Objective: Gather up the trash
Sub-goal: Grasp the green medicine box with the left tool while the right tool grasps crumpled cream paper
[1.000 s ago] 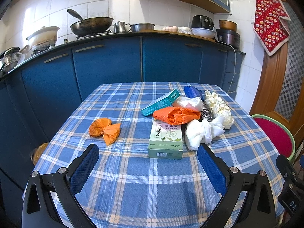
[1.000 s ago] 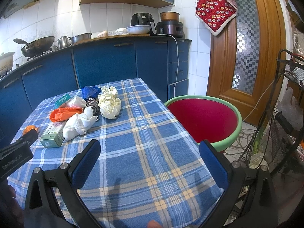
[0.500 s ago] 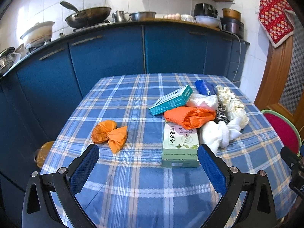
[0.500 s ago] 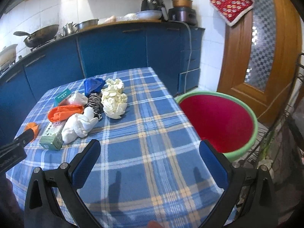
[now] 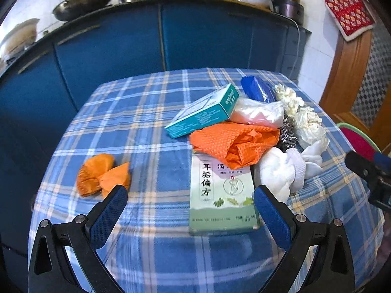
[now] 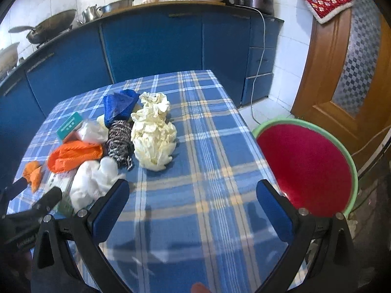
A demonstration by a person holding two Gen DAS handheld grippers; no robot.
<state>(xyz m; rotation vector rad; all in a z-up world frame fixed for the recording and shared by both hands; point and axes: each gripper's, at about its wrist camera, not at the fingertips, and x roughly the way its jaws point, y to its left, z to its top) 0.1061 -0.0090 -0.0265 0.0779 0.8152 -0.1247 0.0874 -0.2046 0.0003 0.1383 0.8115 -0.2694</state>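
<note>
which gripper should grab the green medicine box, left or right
Left, probably. The left gripper is open with the green medicine box lying right between its fingers. The right gripper is open too, but over bare tablecloth, with the red basin beside it.

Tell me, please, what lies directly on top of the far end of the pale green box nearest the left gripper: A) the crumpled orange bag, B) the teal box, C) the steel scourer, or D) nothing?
A: in the left wrist view the crumpled orange bag drapes over the far end of the pale green box, hiding part of its print.
</note>
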